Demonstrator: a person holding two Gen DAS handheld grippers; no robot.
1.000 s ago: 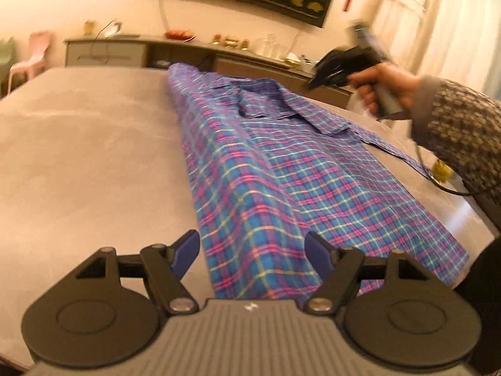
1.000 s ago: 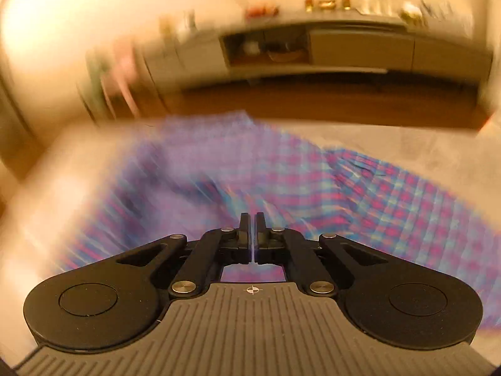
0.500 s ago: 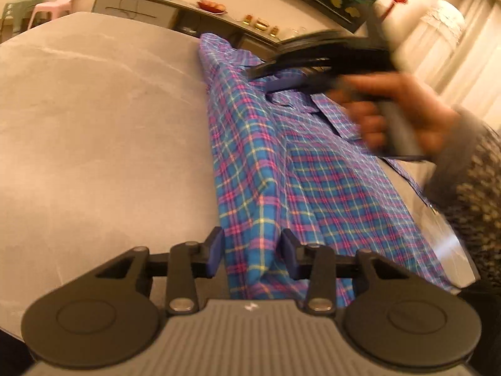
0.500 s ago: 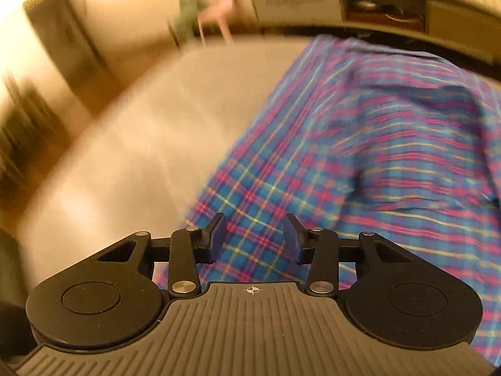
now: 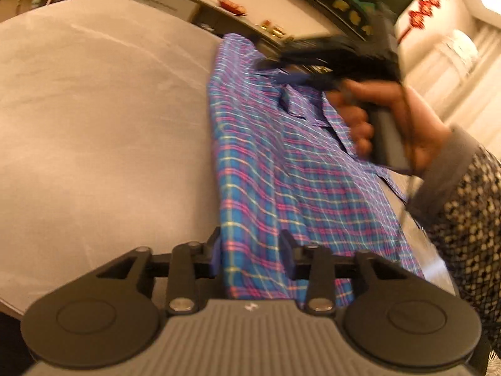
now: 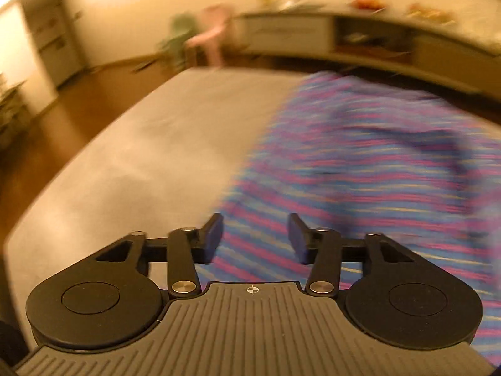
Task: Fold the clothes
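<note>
Your blue, pink and yellow plaid cotton shirt [image 5: 281, 169] lies lengthwise on the grey, stone-look table [image 5: 103, 119], partly folded, its long folded edge running from the near table edge toward the far one, collar end farthest from you.

Your left hand-held gripper [image 5: 250, 257] sits at the near hem with its jaws about half apart and opening; the folded edge of the cloth lies between the blue pads, which do not appear to press on it. Your right hand-held gripper [image 6: 255, 238] hovers over the same folded edge nearer the collar, jaws also opening, with plaid cloth showing in the gap below but nothing pinched. In the left wrist view your right hand [image 5: 385, 119] holds that tool above the collar region.

The risk, as I judge it: if you close either hand-held gripper now, you may catch only the top layer, so the fold would slide apart when lifted. The right side of the shirt lies close to the right table edge, and a hard pull could drag it off.

The right wrist view is badly smeared by motion, so the collar and sleeve there cannot be read. The near hem is hidden behind the left tool's body, and the layers beneath are not visible.
</note>
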